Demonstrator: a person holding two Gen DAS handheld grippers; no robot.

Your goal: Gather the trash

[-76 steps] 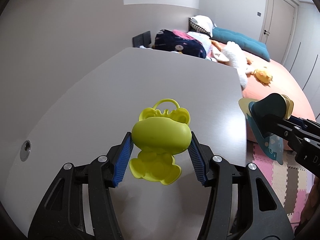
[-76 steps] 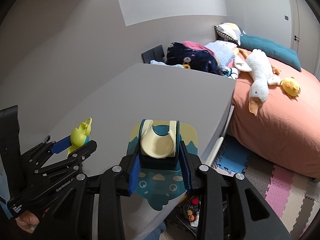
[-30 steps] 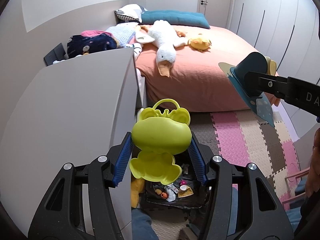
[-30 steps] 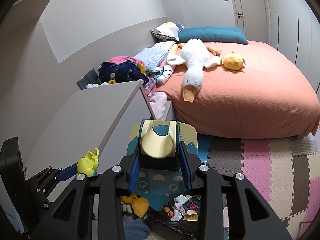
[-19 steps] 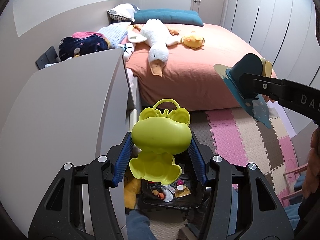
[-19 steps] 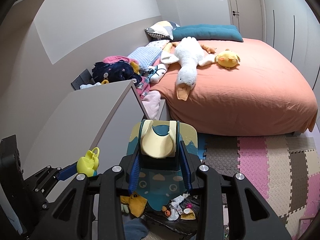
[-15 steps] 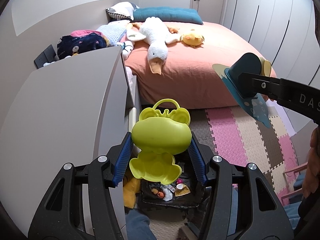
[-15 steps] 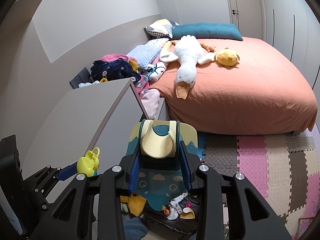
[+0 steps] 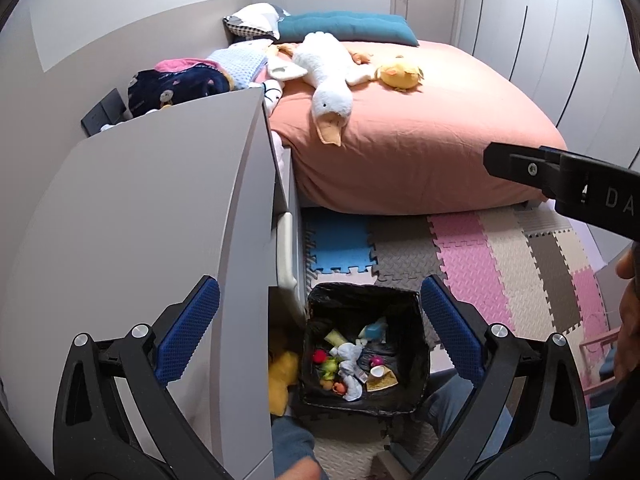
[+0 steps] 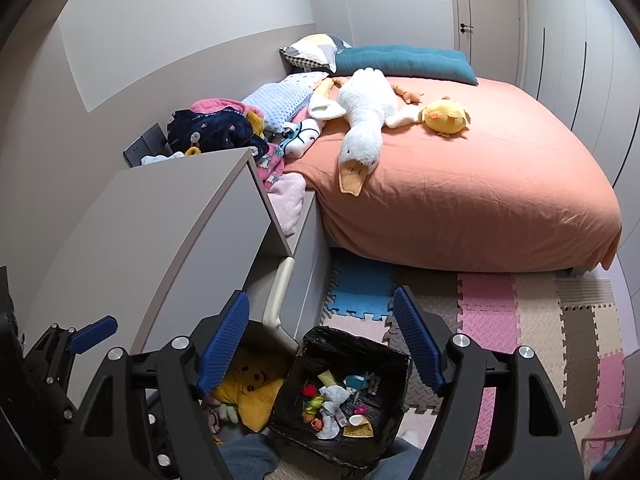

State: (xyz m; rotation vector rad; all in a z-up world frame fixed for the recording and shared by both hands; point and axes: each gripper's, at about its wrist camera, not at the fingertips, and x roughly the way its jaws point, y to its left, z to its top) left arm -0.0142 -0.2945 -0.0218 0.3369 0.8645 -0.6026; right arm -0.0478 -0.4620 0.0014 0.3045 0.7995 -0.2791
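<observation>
A black-lined trash bin (image 9: 416,360) stands on the floor beside the desk and holds several small pieces of trash, among them a yellow-green toy (image 9: 328,365) and a teal item (image 9: 374,330). It also shows in the right wrist view (image 10: 288,396). My left gripper (image 9: 316,330) is open and empty above the bin. My right gripper (image 10: 318,342) is open and empty above the bin too. The right gripper's arm (image 9: 560,184) shows at the right of the left wrist view.
A grey desk (image 9: 140,220) is on the left, with its side panel next to the bin. A bed with an orange sheet (image 9: 420,136) carries a white goose plush (image 9: 328,80). A yellow star plush (image 10: 250,388) lies under the desk. Foam mats (image 9: 480,256) cover the floor.
Both grippers have opened. The yellow-green frog toy and the teal card item that they held are gone from the fingers, and such items now lie in the bin.
</observation>
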